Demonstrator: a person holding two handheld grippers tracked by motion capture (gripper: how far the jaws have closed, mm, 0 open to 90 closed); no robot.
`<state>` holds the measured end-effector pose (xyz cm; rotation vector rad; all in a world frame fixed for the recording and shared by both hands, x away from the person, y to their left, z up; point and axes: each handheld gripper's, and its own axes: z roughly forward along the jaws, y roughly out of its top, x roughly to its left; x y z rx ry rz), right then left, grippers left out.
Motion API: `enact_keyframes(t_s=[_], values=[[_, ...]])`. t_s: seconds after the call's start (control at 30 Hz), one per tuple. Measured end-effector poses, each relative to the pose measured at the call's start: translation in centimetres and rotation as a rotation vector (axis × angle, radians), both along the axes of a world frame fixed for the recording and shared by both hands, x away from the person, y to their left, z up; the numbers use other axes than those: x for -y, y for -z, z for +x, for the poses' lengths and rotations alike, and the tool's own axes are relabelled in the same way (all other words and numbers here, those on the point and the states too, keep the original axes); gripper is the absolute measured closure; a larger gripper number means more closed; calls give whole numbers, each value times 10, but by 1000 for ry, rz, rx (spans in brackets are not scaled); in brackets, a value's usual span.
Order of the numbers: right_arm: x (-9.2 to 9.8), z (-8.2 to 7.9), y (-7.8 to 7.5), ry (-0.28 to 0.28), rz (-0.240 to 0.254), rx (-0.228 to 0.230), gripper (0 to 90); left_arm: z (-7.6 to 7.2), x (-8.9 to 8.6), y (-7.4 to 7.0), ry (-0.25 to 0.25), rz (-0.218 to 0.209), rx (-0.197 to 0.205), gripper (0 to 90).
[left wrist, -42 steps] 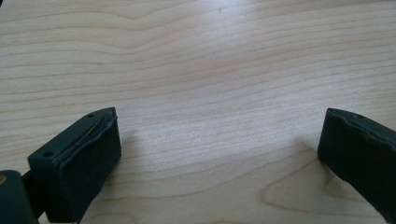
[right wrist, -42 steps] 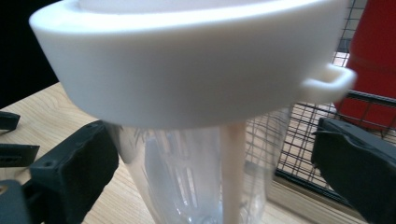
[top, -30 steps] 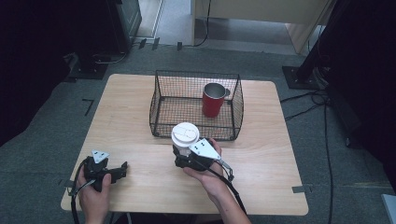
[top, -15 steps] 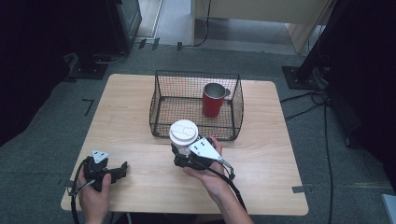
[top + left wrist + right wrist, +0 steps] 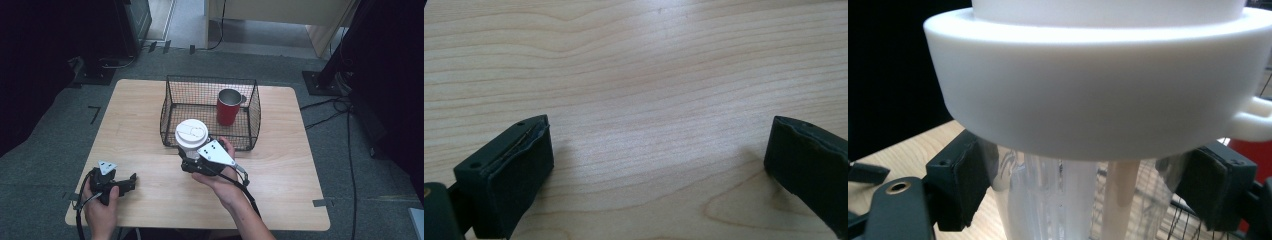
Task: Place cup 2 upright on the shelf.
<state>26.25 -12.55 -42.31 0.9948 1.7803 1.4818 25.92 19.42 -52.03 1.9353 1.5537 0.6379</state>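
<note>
Two tongs work here: our right tongs (image 5: pixel 189 156) grip a clear lidded cup (image 5: pixel 191 134) just before the wire basket (image 5: pixel 170 112); our left tongs (image 5: pixel 131 180) gape wide, well left of it.

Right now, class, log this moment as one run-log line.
right gripper: shut on cup, lifted near basket | left gripper: open, on table | mug: upright in basket
</note>
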Motion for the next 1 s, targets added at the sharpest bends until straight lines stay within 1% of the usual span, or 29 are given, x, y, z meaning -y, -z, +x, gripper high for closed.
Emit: enact_keyframes(t_s=[0.13, 0.17, 0.43, 0.53, 0.73, 0.9, 1.0], values=[[-3, 3, -7, -5, -1, 14, 166, 0, 0, 0, 0, 0, 0, 0], [-5, 5, -12, -9, 1, 24, 166, 0, 0, 0, 0, 0, 0, 0], [-11, 15, -33, -12, 12, 50, 166, 0, 0, 0, 0, 0, 0, 0], [-12, 18, -37, -8, 15, 57, 167, 0, 0, 0, 0, 0, -1, 0], [-15, 32, -51, 10, 15, 76, 166, 0, 0, 0, 0, 0, -1, 0], [-19, 43, -57, 20, 20, 79, 166, 0, 1, 0, 0, -2, 2, 0], [-22, 50, -59, 23, 13, 81, 166, 0, 1, 0, 1, -1, 1, 0]])
